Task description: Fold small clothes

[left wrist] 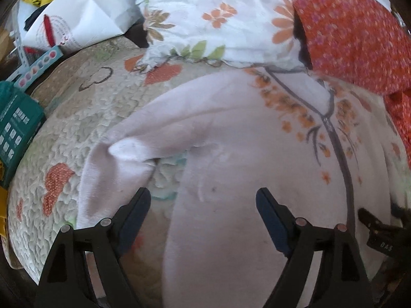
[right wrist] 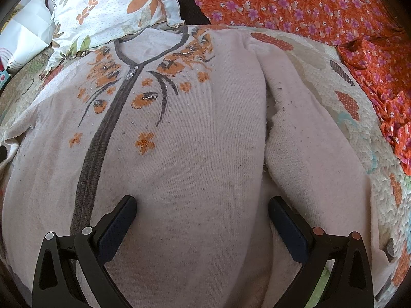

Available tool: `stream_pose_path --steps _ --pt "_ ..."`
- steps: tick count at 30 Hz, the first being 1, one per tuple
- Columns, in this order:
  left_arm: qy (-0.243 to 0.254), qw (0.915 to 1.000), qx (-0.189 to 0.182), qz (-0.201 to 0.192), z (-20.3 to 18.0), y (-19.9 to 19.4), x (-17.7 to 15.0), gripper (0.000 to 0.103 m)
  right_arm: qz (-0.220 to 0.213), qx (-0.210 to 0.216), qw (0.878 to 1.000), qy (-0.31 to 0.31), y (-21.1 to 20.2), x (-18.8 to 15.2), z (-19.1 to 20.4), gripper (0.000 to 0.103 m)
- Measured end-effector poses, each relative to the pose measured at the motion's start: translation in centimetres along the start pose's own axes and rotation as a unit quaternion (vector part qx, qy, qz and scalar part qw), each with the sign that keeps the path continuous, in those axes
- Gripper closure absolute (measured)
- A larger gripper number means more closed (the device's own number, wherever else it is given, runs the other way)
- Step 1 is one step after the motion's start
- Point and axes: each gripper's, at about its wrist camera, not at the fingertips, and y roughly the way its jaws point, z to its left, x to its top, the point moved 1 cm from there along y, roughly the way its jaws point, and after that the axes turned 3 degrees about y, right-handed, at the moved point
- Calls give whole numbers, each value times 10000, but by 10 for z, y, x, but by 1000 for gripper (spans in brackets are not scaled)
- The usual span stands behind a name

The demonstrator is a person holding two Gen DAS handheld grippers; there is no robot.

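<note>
Both grippers (left wrist: pixel 203 200) (right wrist: pixel 203 209) wide apart, empty

Matt ribbed-knit cardigan (right wrist: pixel 195 154) with glinting beads, seemingly, lies on rough, puckered quilt (left wrist: pixel 77 128).

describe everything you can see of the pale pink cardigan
The cardigan is a pale pinkish knit that looks soft and slightly pilled, with dark specks of lint. A grey band runs around the neckline and down the front, joined by a small sparkly clasp. Orange flowers with grey stems and tiny beads decorate the chest. It lies front up, spread on a quilted bedspread, collar against a floral pillow. One sleeve lies alongside the body; the other is bent.
</note>
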Motion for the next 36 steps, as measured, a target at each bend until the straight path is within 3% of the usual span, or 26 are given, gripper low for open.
stream_pose_path --steps 9,13,15,18,20,22,24,26,29,32,33,34,35,36 --pt "341 9988 -202 272 -14 9 -24 20 -21 13 10000 15 0 -1 1 0" --pt "111 9989 -293 340 -6 9 -25 20 -5 -34 10000 65 -4 -1 0 2" --pt "-127 9986 -420 311 2 3 -24 20 -40 -69 9998 192 -17 0 -5 16" --pt "-267 9983 -501 165 10 -11 -22 20 -492 202 9962 683 -64 8 -37 17" --pt "-276 9980 -559 108 13 -17 -21 20 -548 493 9925 970 -94 15 -70 17" --pt "-288 9977 -617 69 15 -21 -19 20 -327 361 9948 895 -112 20 -101 17" --pt "-343 9975 -616 10 17 -25 -18 20 11 -322 9977 600 -117 19 -126 17" --pt "-401 9975 -587 -55 19 -28 -17 20 367 -642 9958 538 -110 12 -146 19" --pt "-417 9973 -592 -103 22 -31 -19 20 774 -477 9928 779 -89 -4 -167 24" --pt "-415 9972 -622 -19 23 -31 -24 20 857 -302 9917 909 -68 -16 -169 24" --pt "-427 9970 -647 33 24 -31 -26 20 934 -319 9913 875 -60 -19 -167 31" --pt "-448 9966 -682 81 25 -30 -27 20 1002 -404 9909 806 -54 -24 -164 62" --pt "-477 9962 -722 124 27 -29 -28 20 1125 -528 9894 754 -47 -27 -162 83" --pt "-509 9958 -746 151 29 -29 -28 20 1281 -637 9864 812 -42 -31 -166 94"
